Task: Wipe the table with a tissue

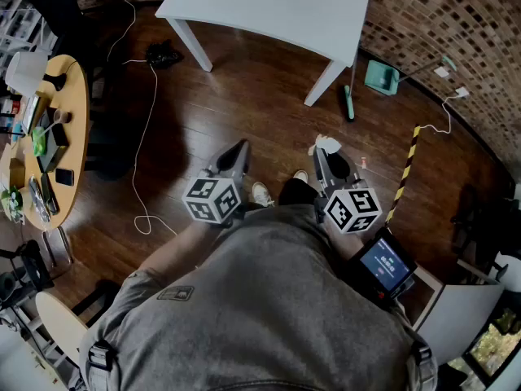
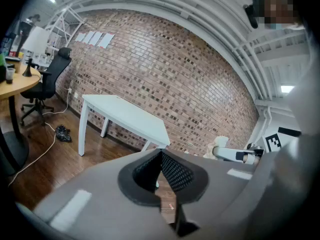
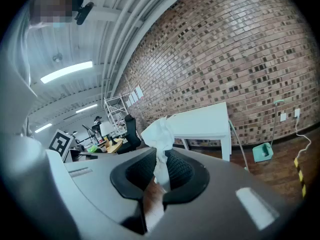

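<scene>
Closest to the head camera is the person's grey T-shirt, and both grippers are held out low in front of it, over dark wooden floorboards. On the right gripper, the jaws are pressed together on a white tissue. A crumpled tuft of it sticks up past the fingertips, and the rest is pinched between the black ribbed pads. On the left gripper, the jaws meet at their tips with nothing between them; only floor shows through the narrow gap behind.

A white table stands ahead of both grippers, well apart from them, set against a brick wall. Its top looks bare. A teal dustpan leans at the foot of the wall to the table's right, and a strip of yellow-and-black tape lies on the floor near it. To the left is a round wooden desk crowded with small items, and a white cable trails across the floor beside it
</scene>
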`<control>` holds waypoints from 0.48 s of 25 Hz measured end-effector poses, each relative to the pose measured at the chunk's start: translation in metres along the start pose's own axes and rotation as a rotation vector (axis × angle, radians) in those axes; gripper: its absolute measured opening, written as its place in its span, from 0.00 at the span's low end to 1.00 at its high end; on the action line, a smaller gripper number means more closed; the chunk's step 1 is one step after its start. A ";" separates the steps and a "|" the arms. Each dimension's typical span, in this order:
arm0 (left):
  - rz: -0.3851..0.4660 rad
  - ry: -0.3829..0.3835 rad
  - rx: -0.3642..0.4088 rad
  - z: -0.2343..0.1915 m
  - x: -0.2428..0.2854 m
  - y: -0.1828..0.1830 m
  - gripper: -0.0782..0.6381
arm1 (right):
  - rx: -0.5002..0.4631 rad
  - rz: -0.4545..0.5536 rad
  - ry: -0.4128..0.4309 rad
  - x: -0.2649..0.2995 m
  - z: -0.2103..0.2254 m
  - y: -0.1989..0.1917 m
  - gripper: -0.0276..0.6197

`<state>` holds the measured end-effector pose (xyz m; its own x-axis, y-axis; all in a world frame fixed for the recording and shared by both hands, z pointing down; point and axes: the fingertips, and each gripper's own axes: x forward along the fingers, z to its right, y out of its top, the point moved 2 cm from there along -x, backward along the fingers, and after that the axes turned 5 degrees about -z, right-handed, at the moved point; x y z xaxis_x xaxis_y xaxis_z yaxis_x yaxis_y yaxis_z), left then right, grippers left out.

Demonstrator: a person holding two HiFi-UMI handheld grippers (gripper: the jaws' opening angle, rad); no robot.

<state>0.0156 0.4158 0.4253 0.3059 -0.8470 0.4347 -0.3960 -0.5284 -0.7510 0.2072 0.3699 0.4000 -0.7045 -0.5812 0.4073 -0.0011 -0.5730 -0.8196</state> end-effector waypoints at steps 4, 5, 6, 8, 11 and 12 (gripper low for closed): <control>-0.004 0.010 -0.009 -0.009 -0.001 0.002 0.11 | 0.002 -0.011 0.001 0.007 -0.003 -0.002 0.14; -0.006 0.013 -0.011 -0.011 0.000 0.002 0.11 | 0.001 -0.014 0.003 0.009 -0.003 -0.001 0.14; -0.007 0.016 -0.012 -0.013 0.002 0.003 0.11 | 0.000 -0.016 0.006 0.012 -0.002 0.000 0.14; -0.006 0.021 -0.013 -0.016 0.009 0.008 0.11 | -0.001 -0.019 0.015 0.021 0.001 0.004 0.14; -0.003 0.032 -0.009 -0.022 0.019 0.019 0.11 | 0.000 -0.019 0.029 0.038 0.008 0.012 0.14; -0.003 0.037 -0.006 -0.024 0.024 0.024 0.11 | 0.001 -0.017 0.033 0.045 0.010 0.016 0.14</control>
<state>-0.0075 0.3817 0.4296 0.2751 -0.8468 0.4552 -0.4002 -0.5314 -0.7466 0.1831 0.3289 0.4090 -0.7276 -0.5518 0.4075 -0.0124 -0.5834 -0.8121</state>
